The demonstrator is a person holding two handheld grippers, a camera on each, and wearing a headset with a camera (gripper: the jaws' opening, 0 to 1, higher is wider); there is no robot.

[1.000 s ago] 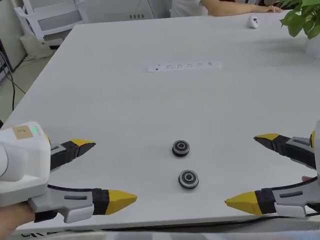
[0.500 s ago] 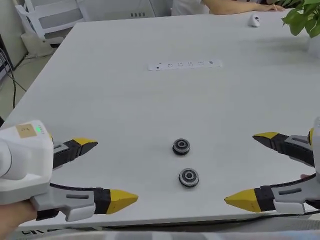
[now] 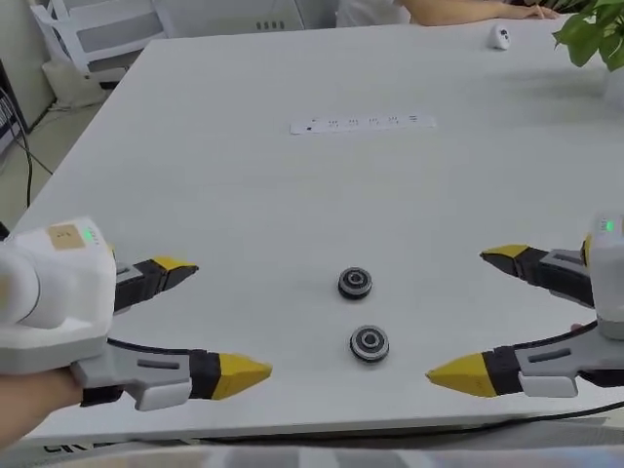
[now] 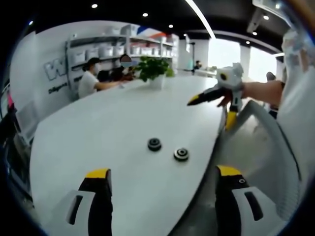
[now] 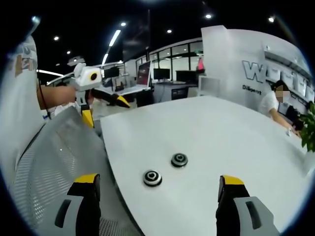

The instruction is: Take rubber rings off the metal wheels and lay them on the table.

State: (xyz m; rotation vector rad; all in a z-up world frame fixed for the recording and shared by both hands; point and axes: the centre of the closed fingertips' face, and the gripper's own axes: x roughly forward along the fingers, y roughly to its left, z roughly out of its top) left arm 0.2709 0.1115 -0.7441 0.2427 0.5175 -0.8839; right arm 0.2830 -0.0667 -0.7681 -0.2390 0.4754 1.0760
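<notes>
Metal wheels (image 3: 355,283) lie untouched between left hand-held gripper (image 3: 226,318) and right hand-held gripper (image 3: 459,315), both spread wide, empty.

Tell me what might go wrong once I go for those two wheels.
The nearer small black-ringed metal wheel lies close to the pale table's front edge; a nudge might send it off. The farther black-ringed metal wheel sits just beyond it, so reaching one may knock the other. Both left tongs and right tongs gape wide; their pointed tips could slip.
</notes>
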